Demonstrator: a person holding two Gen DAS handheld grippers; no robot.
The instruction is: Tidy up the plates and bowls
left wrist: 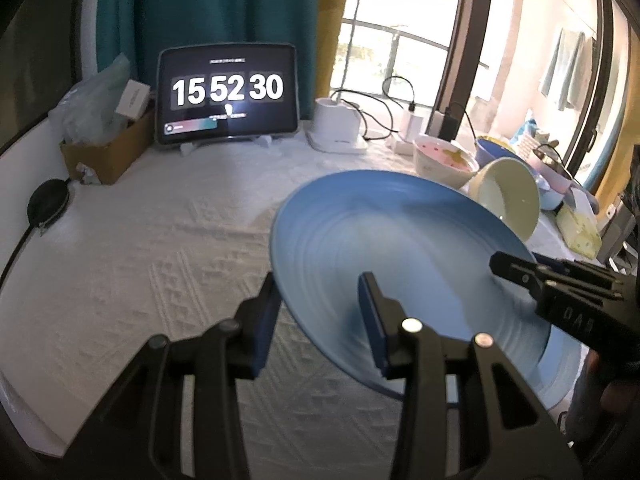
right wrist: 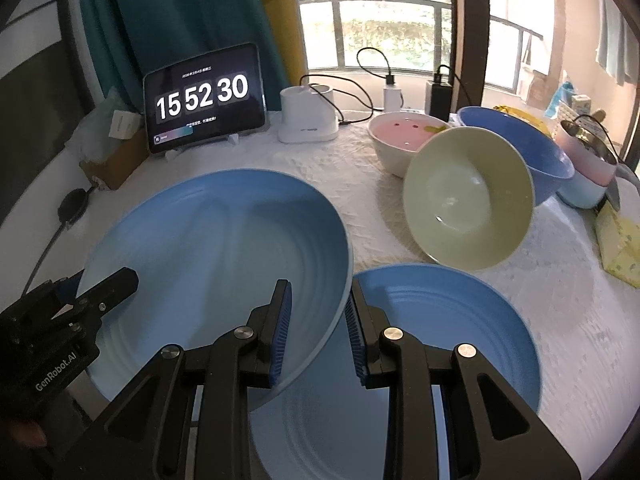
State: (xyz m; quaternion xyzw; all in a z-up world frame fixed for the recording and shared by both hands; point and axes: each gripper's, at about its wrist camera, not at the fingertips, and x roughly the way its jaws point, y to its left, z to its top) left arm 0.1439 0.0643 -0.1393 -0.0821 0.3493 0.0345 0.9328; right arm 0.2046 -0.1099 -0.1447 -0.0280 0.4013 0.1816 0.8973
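Both grippers hold one large ribbed light-blue plate (right wrist: pixel 216 248) tilted above the white textured tablecloth (left wrist: pixel 140 260): the left gripper (left wrist: pixel 320 320) has its pads clamped over the plate's left rim, and the right gripper (right wrist: pixel 318 332) pinches the opposite rim. Directly below lies a second light-blue ribbed plate (right wrist: pixel 460 320), flat near the table's front edge. Behind it a pale-green bowl (right wrist: pixel 468 200) leans on its side against a blue bowl (right wrist: pixel 532 152), with a pink-lined white bowl (right wrist: pixel 400 136) just beside them towards the back edge. A tablet clock (right wrist: pixel 204 98) stands at the back.
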